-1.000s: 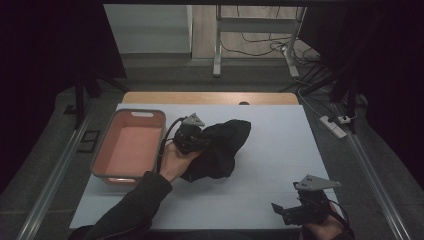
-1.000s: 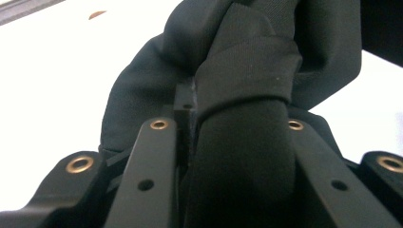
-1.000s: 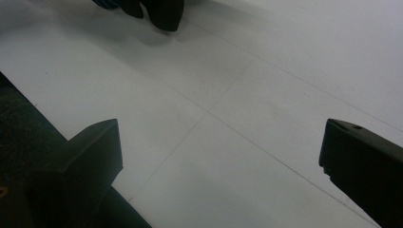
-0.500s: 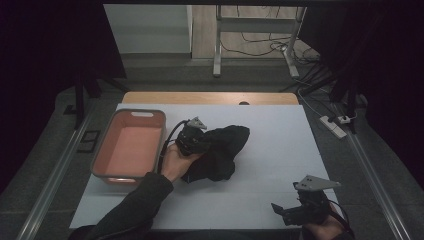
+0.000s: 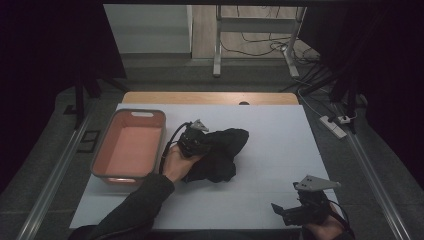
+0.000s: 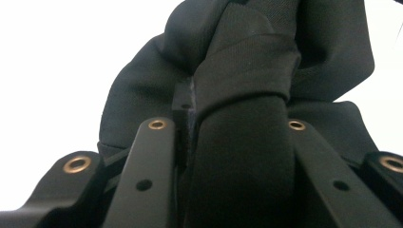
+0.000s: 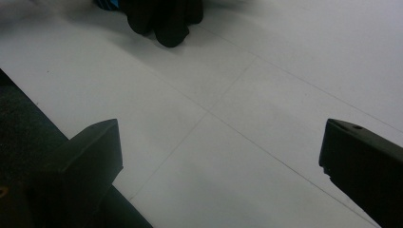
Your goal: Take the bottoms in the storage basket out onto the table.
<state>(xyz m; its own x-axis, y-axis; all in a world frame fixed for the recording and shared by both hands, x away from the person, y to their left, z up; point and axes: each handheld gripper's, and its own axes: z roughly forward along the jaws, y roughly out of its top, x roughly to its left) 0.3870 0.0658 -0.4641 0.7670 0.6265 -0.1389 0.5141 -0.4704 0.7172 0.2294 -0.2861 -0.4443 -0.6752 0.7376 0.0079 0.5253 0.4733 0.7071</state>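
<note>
A crumpled black cloth (image 5: 222,155) lies on the white table (image 5: 280,140), just right of centre-left. My left gripper (image 5: 204,146) reaches into its left side from a hand and dark sleeve. In the left gripper view the left gripper (image 6: 228,124) is shut on a thick fold of the black cloth (image 6: 247,71), which bunches up beyond the jaws. My right gripper (image 5: 282,212) rests low at the table's near right corner, well apart from the cloth. In the right gripper view the right gripper (image 7: 221,137) stands open with bare table between the jaws and the cloth (image 7: 166,19) far off.
A shallow salmon-pink tray (image 5: 142,114) stands at the table's left side, close beside the left hand, with nothing visible inside. The table's dark near edge (image 7: 28,137) runs just beside the right gripper. Metal rails flank the table; cables and a power strip (image 5: 334,124) lie beyond.
The left gripper and the cloth it holds have edged slightly toward the near side, and the cloth's outline has shifted a little. The right gripper has stayed put.
</note>
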